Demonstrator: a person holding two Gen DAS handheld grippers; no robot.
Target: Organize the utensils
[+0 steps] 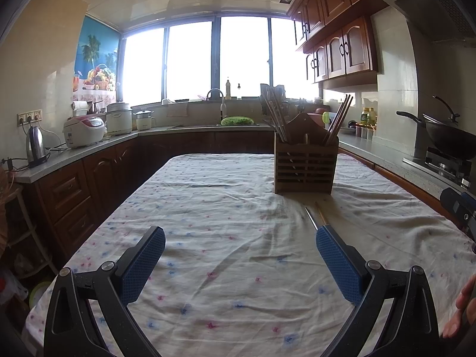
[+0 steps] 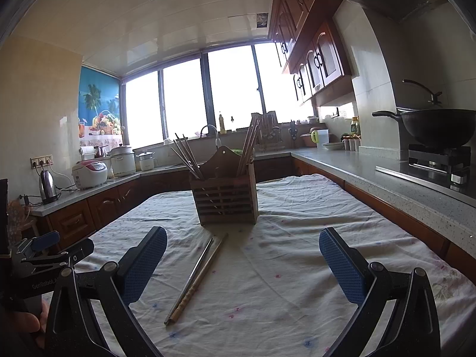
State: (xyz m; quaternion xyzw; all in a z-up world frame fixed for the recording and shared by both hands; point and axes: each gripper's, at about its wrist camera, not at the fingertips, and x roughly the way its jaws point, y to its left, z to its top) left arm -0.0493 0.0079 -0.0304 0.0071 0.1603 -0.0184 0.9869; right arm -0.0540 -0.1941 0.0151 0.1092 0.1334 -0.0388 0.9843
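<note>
Desk [image 2: 297, 282], draped in a white floral cloth [image 1: 226, 238], filled the lower half of both views. Kitchen counter [image 2: 386, 178] ran along the 3 o'clock side, carrying a black wok [image 2: 437, 128] on a burner.

Wooden slatted utensil holder [image 2: 226, 199] stood upright on the cloth at 12 o'clock in the right wrist view, and at 1 o'clock in the left wrist view. Bundles of chopsticks [image 2: 187, 154] leaned out of its left and right compartments.

Left hand-held gripper [image 1: 240, 263] hovered over bare cloth, fingers spread wide, nothing between the blue pads [image 1: 142, 264]. Right hand-held gripper [image 2: 243, 266] likewise spread wide and empty.

Two loose chopsticks lay side by side on the cloth, just short of the holder, pointing toward it: one metal chopstick [image 2: 193, 276], one bamboo chopstick [image 2: 202, 276] touching along its right. They rested between the right gripper's fingers, nearer the 9 o'clock finger, not gripped. In the left wrist view only their tips showed past the 3 o'clock pad.
</note>
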